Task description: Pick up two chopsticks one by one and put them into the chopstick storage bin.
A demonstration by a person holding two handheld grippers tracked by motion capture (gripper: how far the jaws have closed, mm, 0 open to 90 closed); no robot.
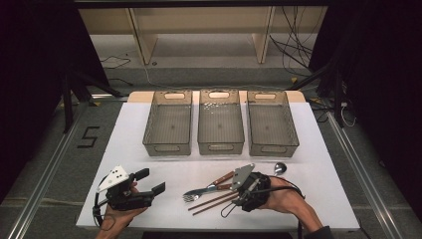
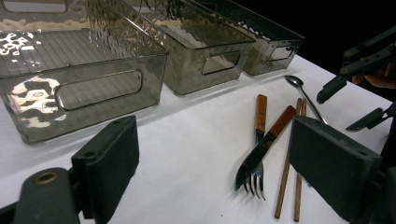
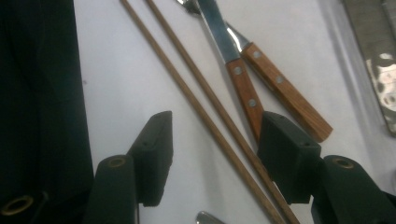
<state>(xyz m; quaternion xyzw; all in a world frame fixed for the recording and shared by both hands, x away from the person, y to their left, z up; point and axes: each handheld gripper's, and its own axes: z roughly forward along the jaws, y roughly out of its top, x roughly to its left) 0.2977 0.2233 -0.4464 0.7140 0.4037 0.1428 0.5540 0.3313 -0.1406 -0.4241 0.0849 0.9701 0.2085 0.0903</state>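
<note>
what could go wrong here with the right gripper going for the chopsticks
1. The right gripper has both chopsticks between its open jaws, lying flat on the table; the pads may skid over them or catch only one.
2. The knife and fork handles lie right beside the jaw, so closing may nudge or pinch them too.
3. The spoon lies near the hand and could get knocked.

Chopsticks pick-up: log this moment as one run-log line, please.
right gripper: open, jaws straddling chopsticks, not pressing | left gripper: open, holds nothing | knife lies across fork | spoon beside | three bins hold nothing
</note>
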